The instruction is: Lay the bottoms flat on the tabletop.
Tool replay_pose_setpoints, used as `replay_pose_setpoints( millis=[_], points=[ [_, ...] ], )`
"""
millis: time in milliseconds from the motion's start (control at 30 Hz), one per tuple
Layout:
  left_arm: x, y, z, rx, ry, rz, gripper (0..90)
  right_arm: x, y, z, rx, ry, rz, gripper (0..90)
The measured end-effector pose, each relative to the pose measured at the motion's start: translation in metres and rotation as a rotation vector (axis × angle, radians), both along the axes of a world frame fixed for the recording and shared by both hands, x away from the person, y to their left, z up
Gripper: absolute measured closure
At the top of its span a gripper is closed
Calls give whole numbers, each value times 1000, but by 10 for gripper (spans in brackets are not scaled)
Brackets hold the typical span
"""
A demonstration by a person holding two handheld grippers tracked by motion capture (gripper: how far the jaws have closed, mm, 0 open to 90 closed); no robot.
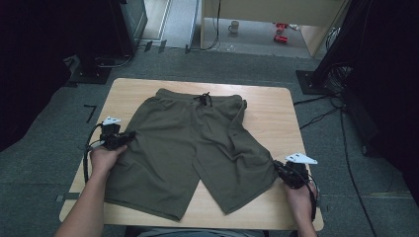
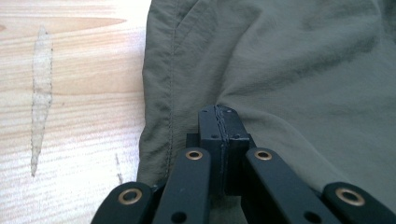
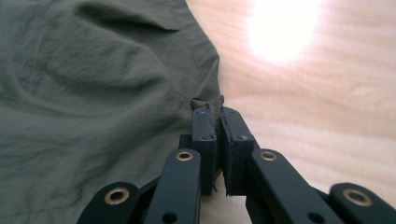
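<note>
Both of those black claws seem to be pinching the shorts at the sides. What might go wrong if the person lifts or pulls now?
The right gripper pinches just a small tuck at the very edge of the olive shorts, so the cloth could slip free under a pull.

The left gripper grips farther in from the side seam, so the two sides may rise unevenly and bunch.

The shorts' hems lie near the table's front edge, so a tug toward the person might drag them off.
</note>
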State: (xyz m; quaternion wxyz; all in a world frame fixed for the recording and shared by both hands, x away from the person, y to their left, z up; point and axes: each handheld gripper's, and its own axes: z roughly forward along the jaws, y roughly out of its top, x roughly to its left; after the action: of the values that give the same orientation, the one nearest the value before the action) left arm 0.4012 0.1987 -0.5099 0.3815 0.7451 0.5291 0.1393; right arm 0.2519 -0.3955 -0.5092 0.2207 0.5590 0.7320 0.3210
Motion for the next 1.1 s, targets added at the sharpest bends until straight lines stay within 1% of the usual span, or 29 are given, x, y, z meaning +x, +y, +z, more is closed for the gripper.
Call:
replay_pose_setpoints(
  millis=[100,200,267,333,400,467,533,567,667,733,800,900,967,1033,1100],
  points=[
    [-3,1,1,2,-6,-2,900,-6,-3,-1,8,15,1,854],
    [-5,1,3,-1,-16,3,893,-12,-5,-1,-6,19,6,850],
    [-5,1,5,-5,-32,6,869,-15,-6,-1,-3,20,7,817],
    [-6,-1,9,-12,-48,8,820,-17,-6,1,4,-2,12,720],
    [-6,-3,12,-19,-60,5,790,-17,-5,5,19,-39,16,692],
    [-6,-7,16,-19,-69,-1,766,-16,-3,10,26,-61,13,656],
    [-6,-9,17,-18,-75,-4,760,-12,1,15,31,-89,17,655],
    [-5,-15,20,-11,-87,-19,753,-8,3,18,35,-102,20,666],
    [-4,-23,23,0,-99,-43,741,6,13,29,50,-117,42,693],
    [-4,-28,24,11,-107,-57,728,16,21,36,39,-125,61,695],
    [-3,-31,25,10,-108,-67,726,25,30,45,36,-139,77,680],
    [-3,-32,25,15,-109,-77,722,34,37,54,35,-166,78,637],
    [-2,-33,24,19,-102,-79,721,38,40,56,43,-162,82,637],
    [-1,-33,22,20,-98,-80,721,43,43,56,39,-161,88,641],
    [0,-34,20,18,-92,-79,716,49,48,55,42,-158,100,672]
  ],
)
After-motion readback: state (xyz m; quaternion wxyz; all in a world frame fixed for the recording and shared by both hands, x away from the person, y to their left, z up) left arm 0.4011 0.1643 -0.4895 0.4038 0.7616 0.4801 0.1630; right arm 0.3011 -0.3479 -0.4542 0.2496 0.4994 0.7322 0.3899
